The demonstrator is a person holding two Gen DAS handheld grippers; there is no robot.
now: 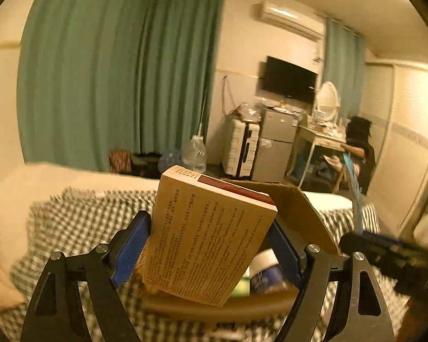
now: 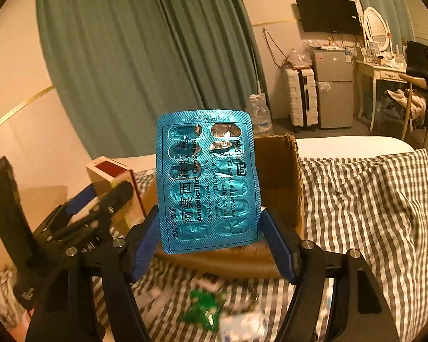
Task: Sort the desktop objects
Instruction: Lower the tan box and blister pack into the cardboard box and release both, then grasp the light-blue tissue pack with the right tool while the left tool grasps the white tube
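Observation:
My left gripper (image 1: 211,245) is shut on a tan medicine box (image 1: 208,236) with printed text and holds it upright over an open cardboard box (image 1: 299,213). My right gripper (image 2: 211,242) is shut on a blue blister pack (image 2: 207,182) of capsules, held upright in front of the same cardboard box (image 2: 279,176). In the right wrist view the left gripper (image 2: 94,208) with the tan box (image 2: 111,173) is at the left. In the left wrist view the blister pack (image 1: 353,188) shows edge-on at the right.
All this is above a bed with a checked cover (image 2: 356,199). A green packet (image 2: 202,310) and white packets (image 2: 239,325) lie on the cover below my right gripper. A white-and-blue container (image 1: 266,273) lies inside the cardboard box. A suitcase (image 2: 301,99) and fridge (image 2: 333,88) stand far off.

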